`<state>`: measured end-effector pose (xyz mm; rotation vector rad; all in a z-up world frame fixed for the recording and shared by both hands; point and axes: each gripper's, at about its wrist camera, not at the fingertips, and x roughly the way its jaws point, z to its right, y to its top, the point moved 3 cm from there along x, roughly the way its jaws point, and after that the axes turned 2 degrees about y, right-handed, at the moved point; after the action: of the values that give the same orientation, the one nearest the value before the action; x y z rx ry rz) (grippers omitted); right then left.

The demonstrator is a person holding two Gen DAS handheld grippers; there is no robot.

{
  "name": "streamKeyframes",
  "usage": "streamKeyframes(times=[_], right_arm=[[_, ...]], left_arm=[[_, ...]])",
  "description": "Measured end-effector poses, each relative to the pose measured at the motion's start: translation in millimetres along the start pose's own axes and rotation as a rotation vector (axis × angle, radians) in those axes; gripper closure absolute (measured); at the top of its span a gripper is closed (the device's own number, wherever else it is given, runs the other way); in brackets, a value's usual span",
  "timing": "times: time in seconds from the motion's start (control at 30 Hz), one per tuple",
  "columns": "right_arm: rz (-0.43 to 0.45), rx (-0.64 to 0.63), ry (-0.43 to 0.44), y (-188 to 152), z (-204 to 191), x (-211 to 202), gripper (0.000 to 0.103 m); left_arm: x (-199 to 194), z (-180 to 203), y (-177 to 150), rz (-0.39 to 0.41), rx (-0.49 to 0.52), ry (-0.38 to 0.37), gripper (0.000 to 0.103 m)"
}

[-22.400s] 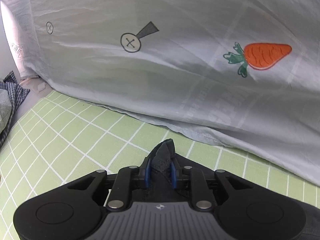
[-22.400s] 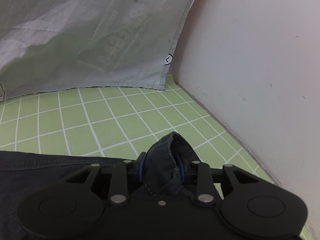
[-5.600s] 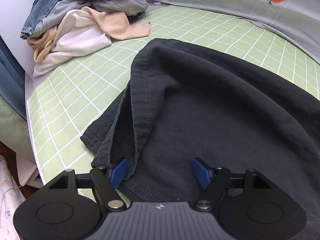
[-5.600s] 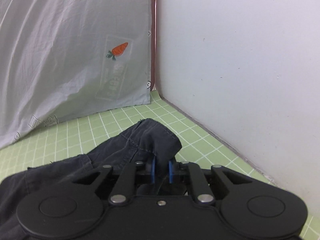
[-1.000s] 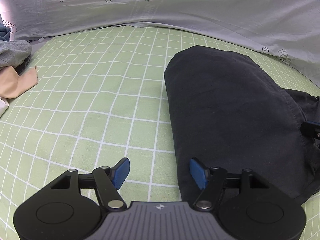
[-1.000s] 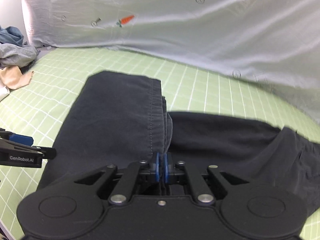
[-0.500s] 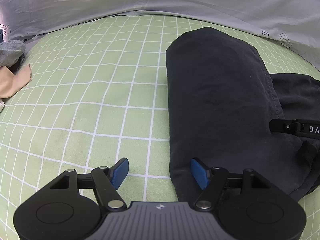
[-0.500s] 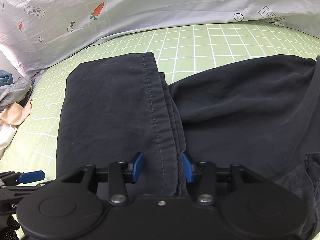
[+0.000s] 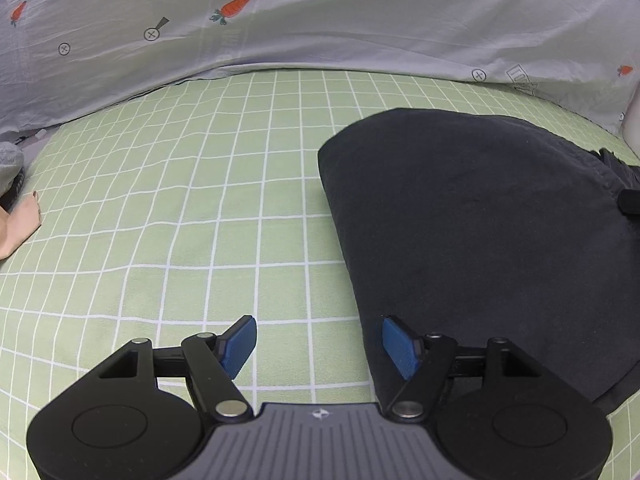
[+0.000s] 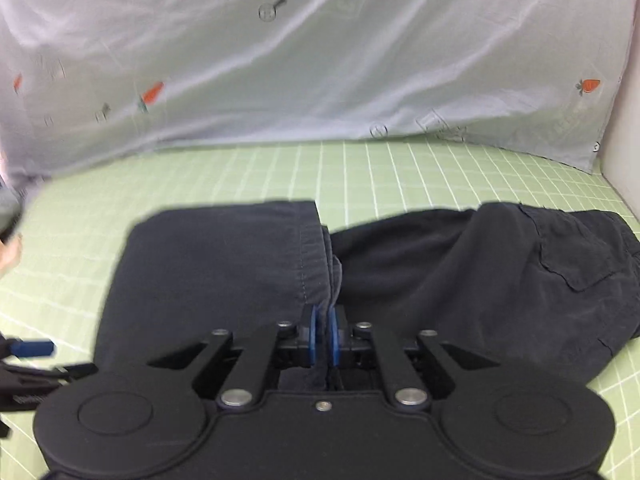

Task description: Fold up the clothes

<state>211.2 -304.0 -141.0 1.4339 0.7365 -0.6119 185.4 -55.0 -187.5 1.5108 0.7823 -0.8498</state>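
Observation:
Black trousers (image 10: pixel 440 272) lie folded on the green checked bed cover (image 9: pixel 200 200). In the left wrist view the folded black trousers (image 9: pixel 480 220) fill the right side. My left gripper (image 9: pixel 318 342) is open and empty at the folded edge's near corner, its right finger over the cloth. My right gripper (image 10: pixel 324 338) is shut on the stitched hem edge of the folded trouser layer (image 10: pixel 316 272). The left gripper's blue pad (image 10: pixel 32 348) shows at the left edge of the right wrist view.
A grey sheet with carrot prints (image 9: pixel 320 20) hangs behind the bed and also shows in the right wrist view (image 10: pixel 320 60). A beige garment (image 9: pixel 16 224) and grey clothes (image 9: pixel 8 160) lie at the far left. A white wall (image 10: pixel 628 120) stands at the right.
My right gripper was open over the hem half a second ago and has shut on it. The left gripper stayed open and shifted slightly by the fold's near corner.

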Motion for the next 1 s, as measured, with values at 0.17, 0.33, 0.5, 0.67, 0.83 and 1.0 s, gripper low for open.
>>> streamKeyframes(times=[0.17, 0.33, 0.5, 0.67, 0.83, 1.0], right_arm=[[-0.082, -0.115, -0.102, -34.0, 0.0, 38.4, 0.089], [-0.067, -0.025, -0.129, -18.8, 28.3, 17.1, 0.053], [-0.029, 0.134, -0.192, -14.5, 82.6, -17.1, 0.015], [-0.037, 0.277, -0.271, -23.2, 161.2, -27.2, 0.0], [-0.13, 0.365, -0.308, -37.7, 227.4, 8.9, 0.0], [-0.146, 0.463, -0.319, -32.5, 271.1, 46.2, 0.0]], left_arm=[[1.9, 9.1, 4.1, -0.012, 0.046, 0.012, 0.032], [-4.0, 11.7, 15.2, 0.0, 0.062, 0.024, 0.032], [-10.1, 27.5, 32.8, 0.029, 0.082, 0.023, 0.023], [8.5, 58.1, 63.4, 0.033, 0.062, -0.019, 0.019], [52.9, 78.3, 79.4, -0.024, 0.062, 0.036, 0.017], [77.2, 72.4, 85.2, -0.073, 0.013, 0.05, 0.007]])
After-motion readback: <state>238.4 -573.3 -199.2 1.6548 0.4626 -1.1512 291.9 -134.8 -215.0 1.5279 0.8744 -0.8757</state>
